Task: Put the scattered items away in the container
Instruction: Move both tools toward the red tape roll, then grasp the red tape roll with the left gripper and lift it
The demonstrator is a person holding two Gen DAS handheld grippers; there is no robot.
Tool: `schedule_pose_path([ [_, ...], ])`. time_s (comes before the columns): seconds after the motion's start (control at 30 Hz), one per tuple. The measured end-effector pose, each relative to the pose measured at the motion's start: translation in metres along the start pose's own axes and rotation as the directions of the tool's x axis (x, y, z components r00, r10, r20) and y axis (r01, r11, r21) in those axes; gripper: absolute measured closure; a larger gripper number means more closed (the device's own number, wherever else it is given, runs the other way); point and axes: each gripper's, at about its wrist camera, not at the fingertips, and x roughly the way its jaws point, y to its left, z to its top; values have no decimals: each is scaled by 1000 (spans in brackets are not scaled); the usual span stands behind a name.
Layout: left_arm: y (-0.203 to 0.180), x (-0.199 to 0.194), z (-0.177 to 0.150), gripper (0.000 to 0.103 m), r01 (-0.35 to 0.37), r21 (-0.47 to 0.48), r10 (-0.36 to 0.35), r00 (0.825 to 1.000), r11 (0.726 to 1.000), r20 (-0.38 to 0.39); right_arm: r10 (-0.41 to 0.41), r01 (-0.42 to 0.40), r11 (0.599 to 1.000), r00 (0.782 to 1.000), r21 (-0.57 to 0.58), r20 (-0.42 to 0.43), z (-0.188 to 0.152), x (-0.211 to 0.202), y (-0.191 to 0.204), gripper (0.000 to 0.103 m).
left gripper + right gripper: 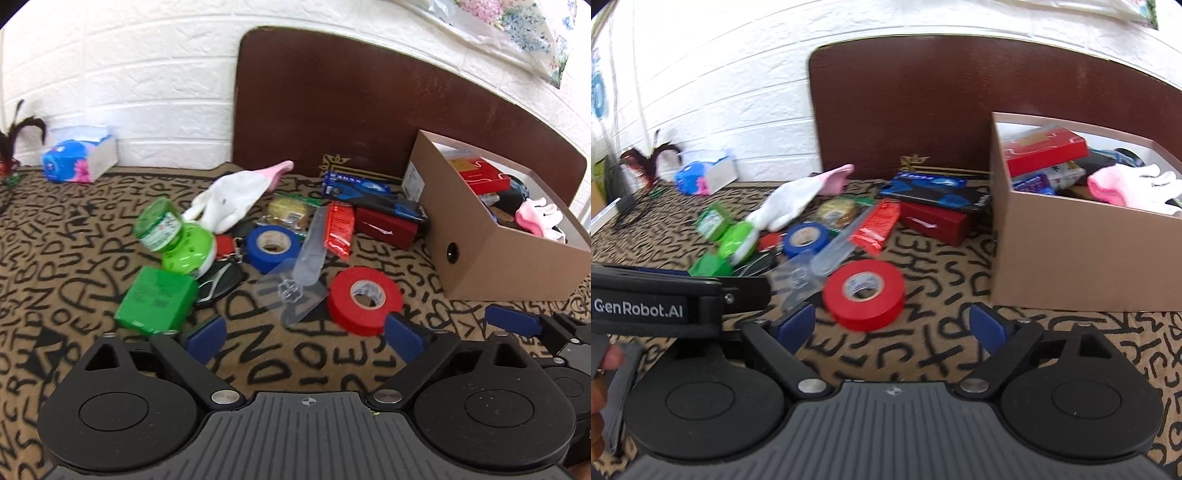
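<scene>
Right wrist view: we face the red tape roll [864,293].
It lies flat just ahead of our right gripper [892,328], the nearer one; both grippers' jaws gape empty.

Cardboard box [1071,258]: matt brown paperboard, smooth, white inside.
Red tape roll [864,293], just ahead of right gripper [892,328]: glossy vinyl, smooth, paper core.
Blue tape roll [272,248], further ahead: same glossy vinyl.
Glove [231,201]: white knitted cloth, pink cuff, soft and matt.
Green box [157,301], ahead-left of left gripper [304,338]: shiny plastic.
Clear packet [295,284]: transparent plastic film, glossy.
Carpet [55,258]: rough woven cloth, matt.
Board [351,110] behind: dark wood, smooth, slight sheen.
Gripper pads [402,338]: blue, matt, rubber-like; bodies of black matt plastic, metal pins.
</scene>
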Motion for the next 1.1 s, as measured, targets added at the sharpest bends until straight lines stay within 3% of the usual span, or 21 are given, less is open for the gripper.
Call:
schedule_pose_path([
  [0.17, -1, 27, 10, 23, 33, -8, -33, 999, 999, -37, -15, 15, 999, 1000, 45, -14, 3, 20, -11, 31],
  [0.33, 1, 53, 19, 49, 97, -23, -98, 991, 995, -94, -17, 18, 995, 1000, 103, -17, 4, 36, -17, 44],
  [0.57, 2, 80, 28, 55, 176, -69, -184, 973, 982, -136, 38, -39, 981, 999, 188, 9, 7, 50, -26, 61],
  [0.83, 17, 105, 30, 53, 205, -156, -233, 954, 966, -189, 105, -98, 973, 994, 207, -21, 4, 67, -26, 62],
  [0.93, 14, 112, 30, 54, 218, -140, -243, 949, 966, -200, 114, -107, 977, 993, 184, -25, 4, 72, -19, 62],
  [1.03, 6, 116, 31, 60, 205, -81, -217, 957, 975, -193, 101, -94, 982, 994, 165, -32, 5, 76, -17, 64],
  [1.1, 7, 120, 32, 56, 211, -77, -222, 955, 974, -196, 112, -105, 979, 993, 175, -32, 5, 77, -19, 67],
])
